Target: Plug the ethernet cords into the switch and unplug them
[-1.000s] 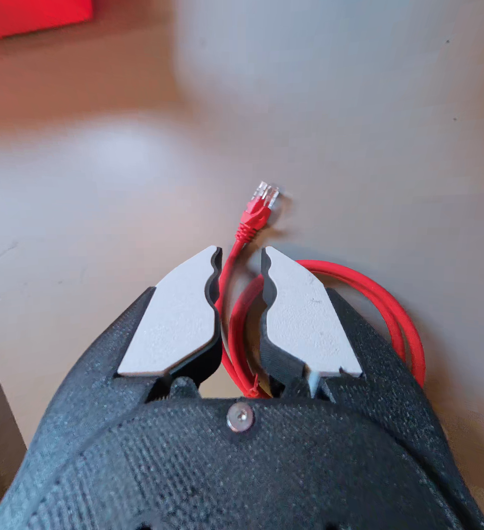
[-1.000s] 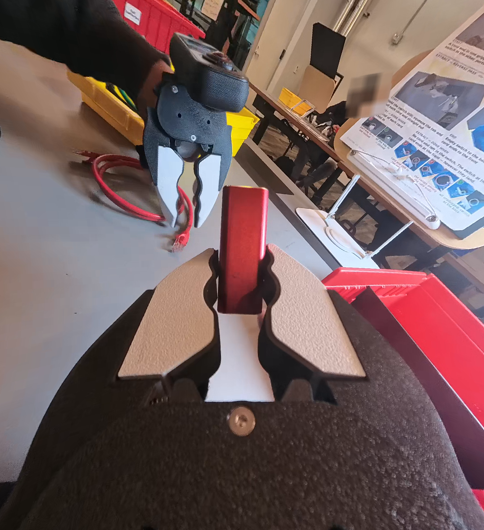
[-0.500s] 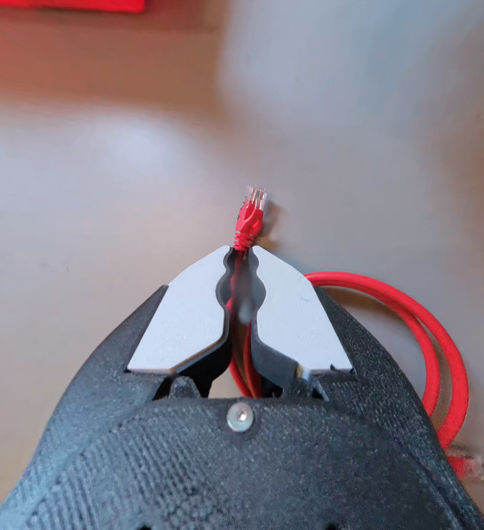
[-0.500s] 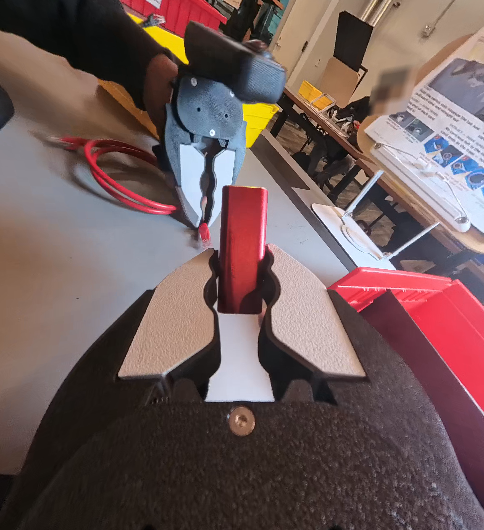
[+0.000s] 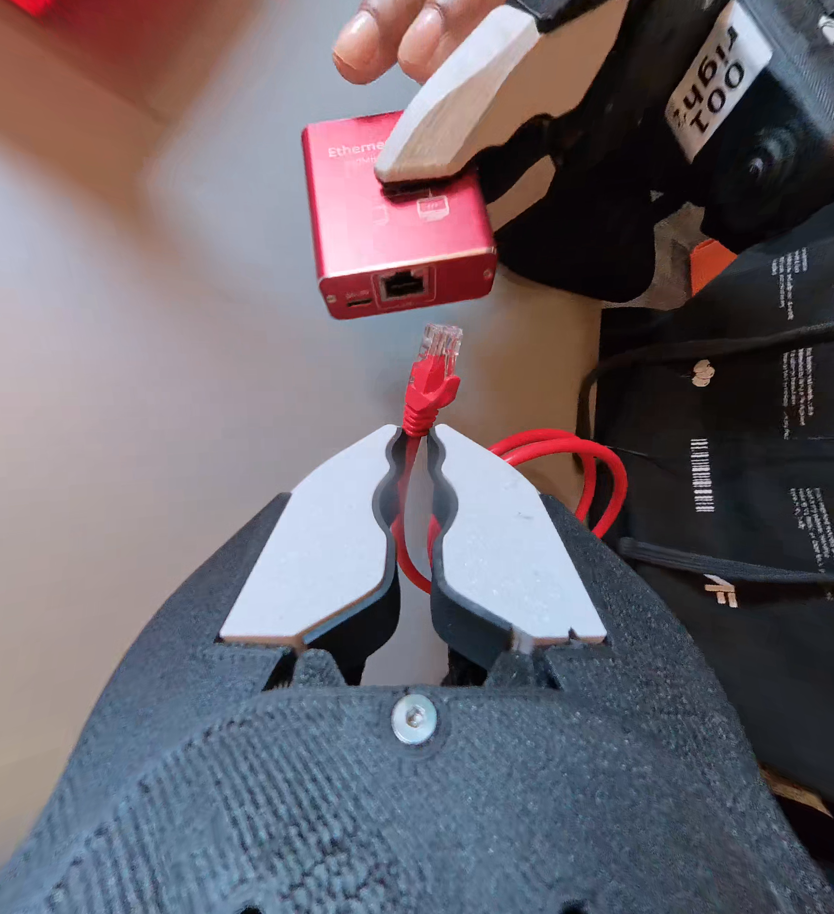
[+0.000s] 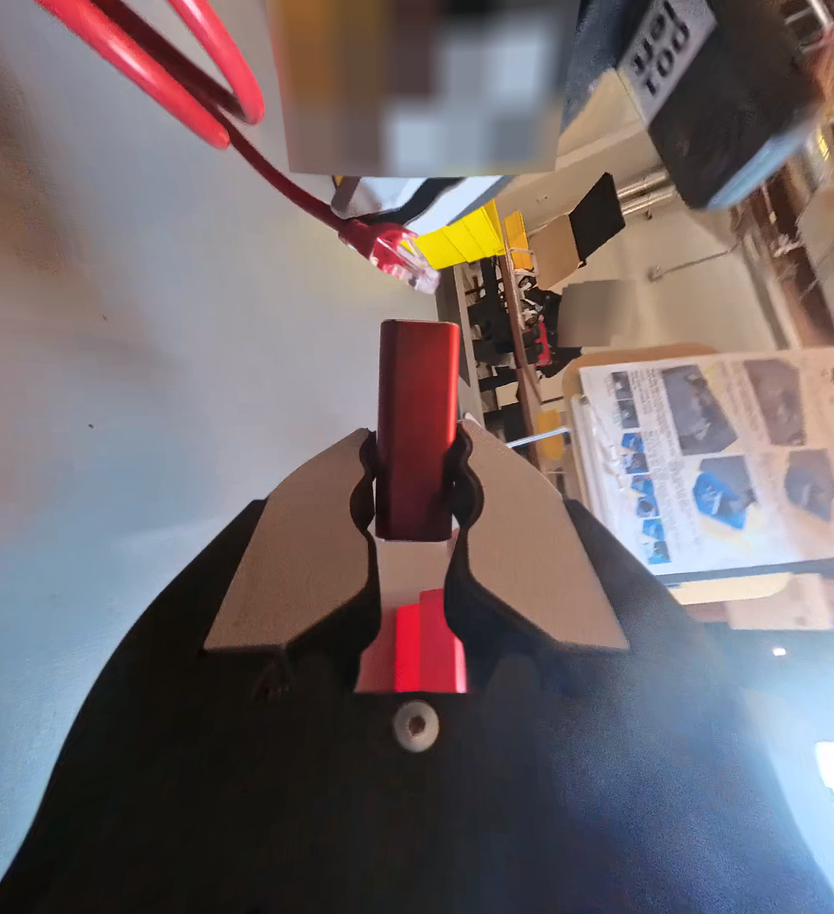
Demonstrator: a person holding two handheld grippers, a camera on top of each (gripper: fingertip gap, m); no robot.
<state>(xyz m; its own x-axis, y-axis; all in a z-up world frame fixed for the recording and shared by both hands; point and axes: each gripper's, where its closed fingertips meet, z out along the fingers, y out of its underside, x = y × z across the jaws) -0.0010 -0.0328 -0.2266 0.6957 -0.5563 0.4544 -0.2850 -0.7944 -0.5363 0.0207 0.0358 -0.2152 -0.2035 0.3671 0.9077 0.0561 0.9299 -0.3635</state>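
Observation:
My left gripper point(image 5: 417, 431) is shut on a red ethernet cord point(image 5: 407, 494) just behind its clear-tipped plug point(image 5: 434, 368). The plug points up at the open port point(image 5: 403, 286) on the end of a small red metal switch point(image 5: 395, 217), a short gap below it. My right gripper point(image 6: 415, 435) is shut on that switch point(image 6: 417, 425) and holds it in the air, on edge in its own view. The plug point(image 6: 395, 252) also shows in the right wrist view, above the switch. The cord's loop point(image 5: 598, 475) trails to the right.
A grey table point(image 5: 133, 395) lies under both grippers. A person's fingers point(image 5: 385, 39) show by the right gripper, and dark printed clothing point(image 5: 751, 494) fills the right side. A yellow bin point(image 6: 459, 237) and a stand with an instruction sheet point(image 6: 726, 460) lie beyond.
My left gripper closed on the cord and lifted the plug off the table. Both grippers turned and came together, so the switch's port now faces the plug closely.

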